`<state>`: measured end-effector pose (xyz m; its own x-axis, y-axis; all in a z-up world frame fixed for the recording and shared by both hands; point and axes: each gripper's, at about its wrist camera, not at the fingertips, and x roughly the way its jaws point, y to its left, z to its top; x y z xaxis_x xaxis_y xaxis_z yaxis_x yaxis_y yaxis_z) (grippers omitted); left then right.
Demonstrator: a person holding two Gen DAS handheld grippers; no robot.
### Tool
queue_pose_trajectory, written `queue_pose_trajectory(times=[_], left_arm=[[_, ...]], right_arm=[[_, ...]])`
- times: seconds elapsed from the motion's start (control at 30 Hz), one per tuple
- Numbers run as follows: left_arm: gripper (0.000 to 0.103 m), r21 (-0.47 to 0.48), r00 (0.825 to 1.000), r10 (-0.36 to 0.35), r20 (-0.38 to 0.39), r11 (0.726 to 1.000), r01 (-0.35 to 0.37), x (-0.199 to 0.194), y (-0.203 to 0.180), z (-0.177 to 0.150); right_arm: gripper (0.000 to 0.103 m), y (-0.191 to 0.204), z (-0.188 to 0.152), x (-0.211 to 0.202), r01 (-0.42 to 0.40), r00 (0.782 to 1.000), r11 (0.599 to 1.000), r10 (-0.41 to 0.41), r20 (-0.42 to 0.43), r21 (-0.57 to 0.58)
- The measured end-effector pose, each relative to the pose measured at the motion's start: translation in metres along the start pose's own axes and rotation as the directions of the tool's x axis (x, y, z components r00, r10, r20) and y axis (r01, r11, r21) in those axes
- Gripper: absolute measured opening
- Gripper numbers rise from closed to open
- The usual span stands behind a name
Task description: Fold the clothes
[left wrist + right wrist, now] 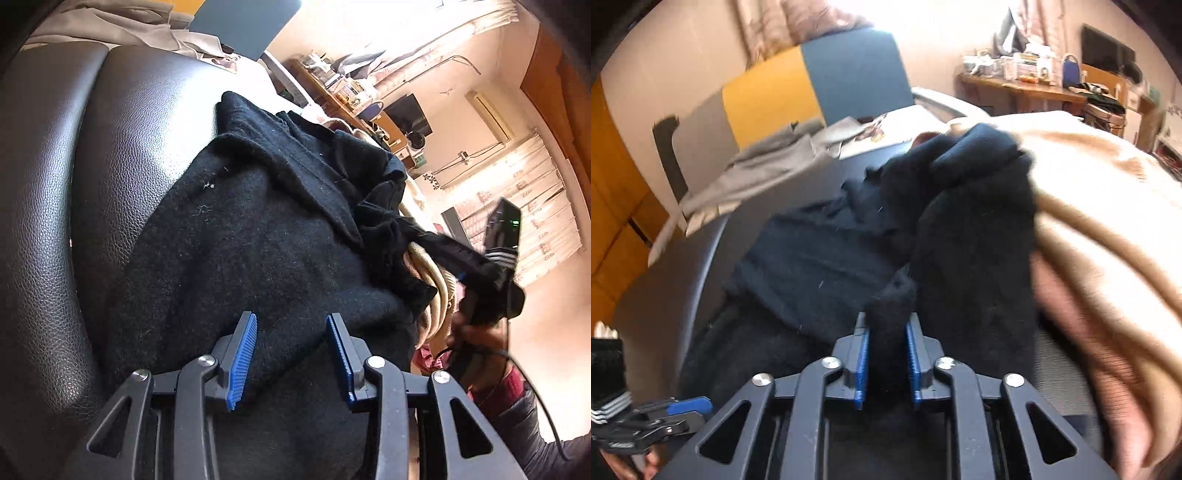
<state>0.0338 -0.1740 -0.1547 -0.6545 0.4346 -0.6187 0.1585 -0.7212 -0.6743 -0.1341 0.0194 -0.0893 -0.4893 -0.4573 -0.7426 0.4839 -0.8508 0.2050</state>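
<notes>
Mid-fold, likely: right gripper (886, 363) pinches a bunch of the black fuzzy knit garment (827, 258), lifted over the dark leather seat (74, 184). Left gripper (291, 354) gapes wide, empty, above it; next it needs an edge to hold.

right gripper (886, 363): blue fingers (862, 365) pinch a fold of the black garment (960, 229) | garment lies bunched on dark surface (665, 295) | tan blanket (1108, 206) just right | grey cloth (757, 173) behind
</notes>
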Motion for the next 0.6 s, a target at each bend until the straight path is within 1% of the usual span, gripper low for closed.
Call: queue_pose_trajectory(times=[0.1, 0.17, 0.2, 0.23, 0.27, 0.3, 0.33, 0.37, 0.4, 0.43, 0.47, 0.5, 0.6], left_arm=[[0.039, 0.008, 1.000, 0.023, -0.004, 1.000, -0.023, 0.001, -0.004, 0.001], [0.039, 0.031, 0.998, 0.060, -0.017, 0.998, -0.059, 0.002, -0.010, 0.003], [0.040, 0.050, 0.996, 0.084, -0.026, 0.995, -0.083, 0.002, -0.014, 0.003], [0.040, 0.068, 0.994, 0.108, -0.034, 0.992, -0.106, 0.002, -0.019, 0.004], [0.041, 0.080, 0.992, 0.120, -0.040, 0.990, -0.116, 0.004, -0.021, 0.005], [0.041, 0.092, 0.991, 0.130, -0.045, 0.988, -0.125, 0.006, -0.023, 0.007], [0.041, 0.103, 0.989, 0.140, -0.050, 0.986, -0.135, 0.007, -0.025, 0.008], [0.041, 0.104, 0.989, 0.142, -0.045, 0.985, -0.137, 0.008, -0.025, 0.008], [0.042, 0.098, 0.989, 0.140, -0.036, 0.986, -0.136, 0.009, -0.025, 0.007], [0.042, 0.094, 0.990, 0.139, -0.030, 0.986, -0.135, 0.010, -0.025, 0.007], [0.042, 0.090, 0.991, 0.136, -0.021, 0.987, -0.133, 0.009, -0.024, 0.005], [0.042, 0.087, 0.991, 0.130, -0.018, 0.988, -0.128, 0.008, -0.023, 0.004], [0.042, 0.073, 0.993, 0.114, -0.015, 0.991, -0.112, 0.006, -0.020, 0.000]], right_arm=[[0.012, -0.031, 0.005, -0.044, 0.038, 0.996, 0.998, -0.041, 0.079, 0.048], [0.010, -0.059, 0.016, -0.071, 0.088, 0.985, 0.991, -0.102, 0.143, 0.099], [0.010, -0.078, 0.021, -0.084, 0.133, 0.972, 0.981, -0.157, 0.173, 0.142], [0.010, -0.095, 0.023, -0.094, 0.187, 0.958, 0.966, -0.220, 0.185, 0.179], [0.012, -0.111, 0.024, -0.103, 0.248, 0.940, 0.944, -0.289, 0.184, 0.217], [0.014, -0.127, 0.022, -0.111, 0.274, 0.931, 0.927, -0.323, 0.173, 0.254], [0.014, -0.133, 0.017, -0.118, 0.249, 0.934, 0.931, -0.304, 0.187, 0.269], [0.017, -0.137, 0.012, -0.125, 0.223, 0.938, 0.934, -0.284, 0.201, 0.278], [0.023, -0.129, 0.007, -0.128, 0.207, 0.943, 0.950, -0.257, 0.210, 0.234], [0.048, -0.117, 0.004, -0.126, 0.199, 0.949, 0.963, -0.236, 0.209, 0.183], [0.077, -0.105, 0.002, -0.117, 0.186, 0.957, 0.970, -0.215, 0.193, 0.157], [0.086, -0.094, 0.000, -0.107, 0.173, 0.965, 0.976, -0.194, 0.177, 0.130], [0.088, -0.058, -0.005, -0.078, 0.129, 0.983, 0.990, -0.135, 0.123, 0.052]])
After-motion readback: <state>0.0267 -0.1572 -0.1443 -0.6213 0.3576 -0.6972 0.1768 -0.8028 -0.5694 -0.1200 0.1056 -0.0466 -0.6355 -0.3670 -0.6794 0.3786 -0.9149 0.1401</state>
